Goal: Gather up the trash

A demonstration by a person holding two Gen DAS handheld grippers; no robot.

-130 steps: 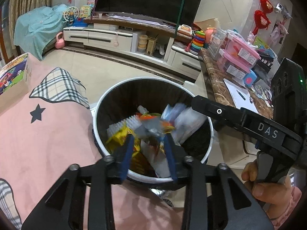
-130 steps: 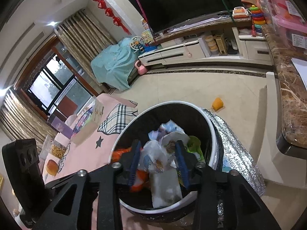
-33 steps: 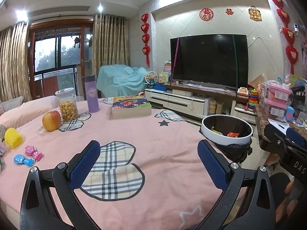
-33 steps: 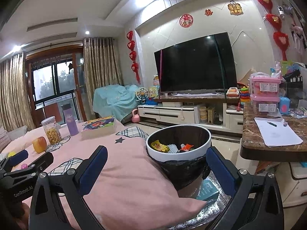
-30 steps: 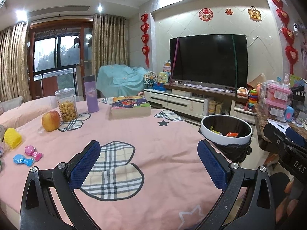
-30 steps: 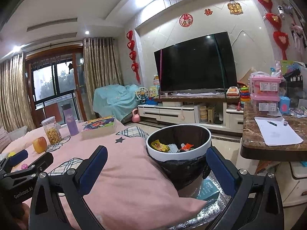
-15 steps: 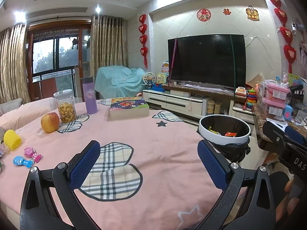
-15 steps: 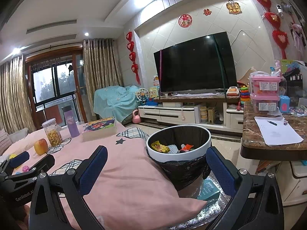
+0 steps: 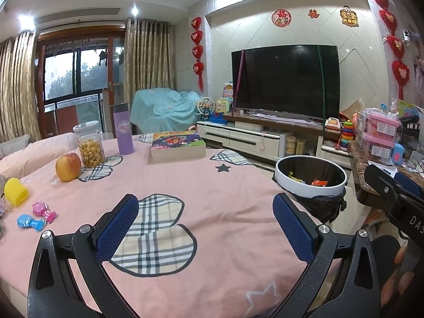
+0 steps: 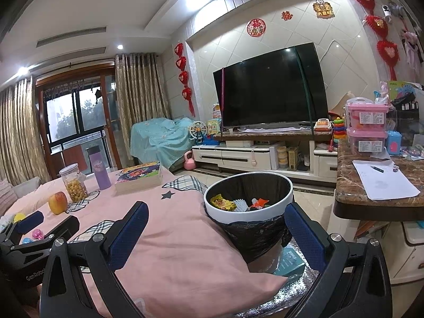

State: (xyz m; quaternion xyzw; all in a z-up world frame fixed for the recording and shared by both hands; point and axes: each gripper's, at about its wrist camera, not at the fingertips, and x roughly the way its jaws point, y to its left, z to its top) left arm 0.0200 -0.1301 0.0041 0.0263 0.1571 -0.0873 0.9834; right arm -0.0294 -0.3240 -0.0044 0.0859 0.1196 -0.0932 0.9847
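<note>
A round trash bin (image 10: 287, 197) with a white rim and black liner stands beside the pink-covered table (image 9: 201, 190); it also shows in the left wrist view (image 9: 288, 182). Wrappers and other trash (image 10: 224, 202) lie inside it. My left gripper (image 9: 205, 225) is open and empty above the table's plaid patch. My right gripper (image 10: 216, 234) is open and empty, in front of the bin and a little below its rim. The left gripper also shows at the lower left of the right wrist view (image 10: 46, 225).
On the table are an apple (image 9: 68, 166), a snack jar (image 9: 88, 144), a purple bottle (image 9: 123, 129), a book (image 9: 177, 145), a yellow toy (image 9: 15, 192) and small pink and blue toys (image 9: 35, 216). A marble counter (image 10: 376, 185) with paper stands right of the bin.
Both grippers, earlier shut on trash over the bin, are now open and empty, drawn back from it. In the last second the views shifted only slightly.
</note>
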